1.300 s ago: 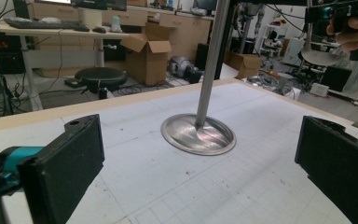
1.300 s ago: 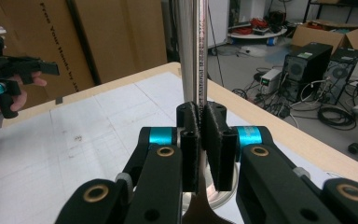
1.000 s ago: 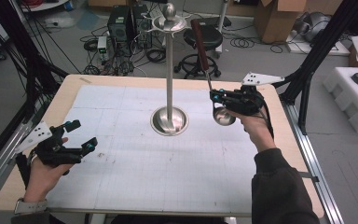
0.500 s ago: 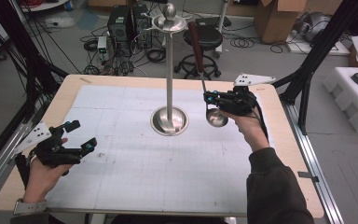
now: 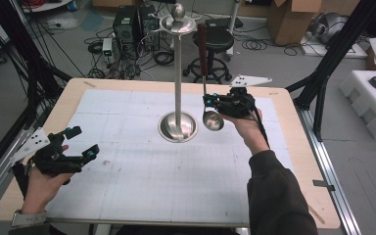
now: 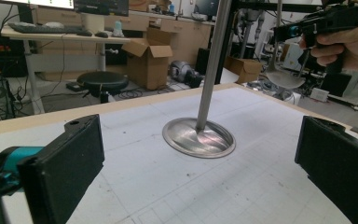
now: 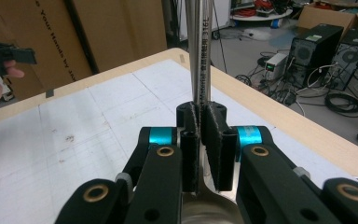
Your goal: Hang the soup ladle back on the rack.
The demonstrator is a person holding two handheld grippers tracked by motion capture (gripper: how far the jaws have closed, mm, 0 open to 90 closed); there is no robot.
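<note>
High view has the right gripper (image 5: 209,102) clamped on a ladle (image 5: 212,120) held upright just beside the stand (image 5: 178,128), seemingly to hang on its top ring, needing a lift, while the left gripper (image 5: 83,143) waits open.

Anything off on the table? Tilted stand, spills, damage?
Nothing stands out. The steel stand is upright on the gridded mat. The right gripper holds the ladle by its handle, bowl down, beside the stand. The left gripper is open and empty.
</note>
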